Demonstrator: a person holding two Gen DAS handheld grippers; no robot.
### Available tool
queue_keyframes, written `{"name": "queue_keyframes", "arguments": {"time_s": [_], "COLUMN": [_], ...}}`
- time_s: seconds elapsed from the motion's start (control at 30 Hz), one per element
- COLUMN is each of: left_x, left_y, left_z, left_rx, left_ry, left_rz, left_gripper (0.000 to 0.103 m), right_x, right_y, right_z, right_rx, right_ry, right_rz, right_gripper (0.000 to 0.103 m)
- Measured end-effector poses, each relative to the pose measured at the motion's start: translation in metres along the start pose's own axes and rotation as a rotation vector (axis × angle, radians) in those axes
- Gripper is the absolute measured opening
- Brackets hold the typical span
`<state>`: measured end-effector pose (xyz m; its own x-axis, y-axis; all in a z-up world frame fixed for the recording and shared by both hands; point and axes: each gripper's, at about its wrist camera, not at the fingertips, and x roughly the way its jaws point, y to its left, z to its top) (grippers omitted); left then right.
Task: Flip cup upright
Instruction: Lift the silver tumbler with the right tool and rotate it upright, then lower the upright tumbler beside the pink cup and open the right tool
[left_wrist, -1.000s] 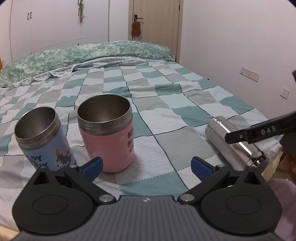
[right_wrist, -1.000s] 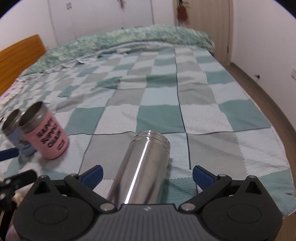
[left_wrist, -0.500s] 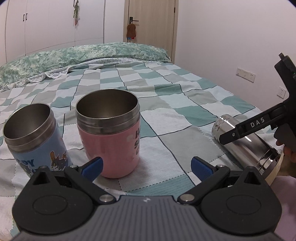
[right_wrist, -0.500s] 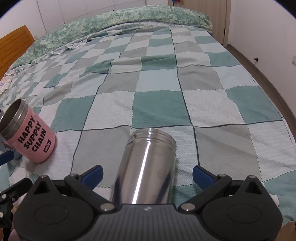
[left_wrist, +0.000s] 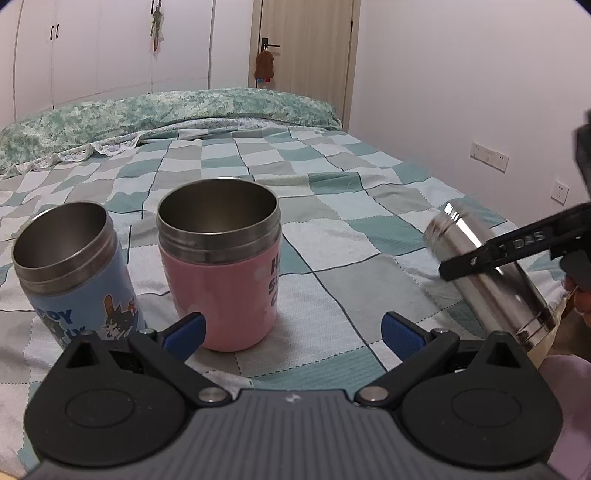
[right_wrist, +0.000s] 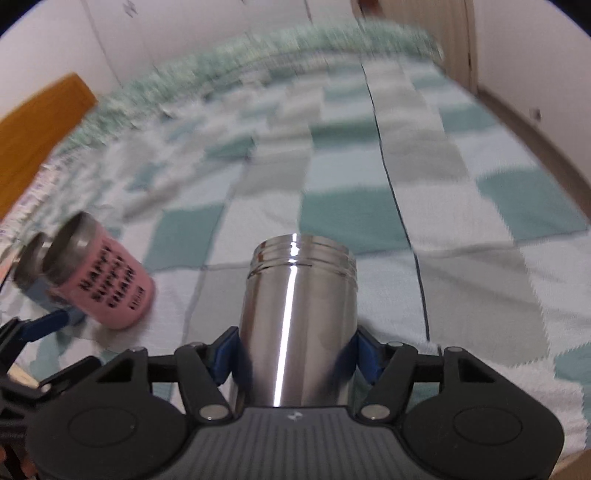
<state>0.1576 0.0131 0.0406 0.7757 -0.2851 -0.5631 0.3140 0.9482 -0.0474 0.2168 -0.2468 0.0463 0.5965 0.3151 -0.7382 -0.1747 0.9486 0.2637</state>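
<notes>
Our right hand-held gripper (right_wrist: 295, 356) clamps the steel cup (right_wrist: 297, 325), tilted above the bed (right_wrist: 461, 229); its base is hidden behind the gripper body. Our left hand-held gripper (left_wrist: 291, 328) gapes wide, the pink cup (left_wrist: 221, 273) just ahead; the background blurs.
</notes>
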Motion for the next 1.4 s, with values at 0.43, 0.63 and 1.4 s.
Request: {"name": "queue_keyframes", "arguments": {"time_s": [0.43, 0.63, 1.4], "left_x": [-0.019, -0.019, -0.049], "left_y": [0.006, 0.012, 0.007], "left_z": [0.004, 0.004, 0.004], "left_rx": [-0.024, -0.038, -0.061], "left_ry": [-0.057, -0.059, -0.124], "left_rz": [0.034, 0.056, 0.062], "left_gripper": [0.103, 0.103, 0.103], "right_x": [-0.039, -0.013, -0.014], "right_y": [0.064, 0.092, 0.086], "right_z": [-0.014, -0.007, -0.018], "right_rx": [-0.297, -0.358, -0.324], "right_ry": [-0.547, -0.570, -0.496], "right_rz": [0.018, -0.001, 0.058], "right_gripper": [0.062, 0.062, 0.101]}}
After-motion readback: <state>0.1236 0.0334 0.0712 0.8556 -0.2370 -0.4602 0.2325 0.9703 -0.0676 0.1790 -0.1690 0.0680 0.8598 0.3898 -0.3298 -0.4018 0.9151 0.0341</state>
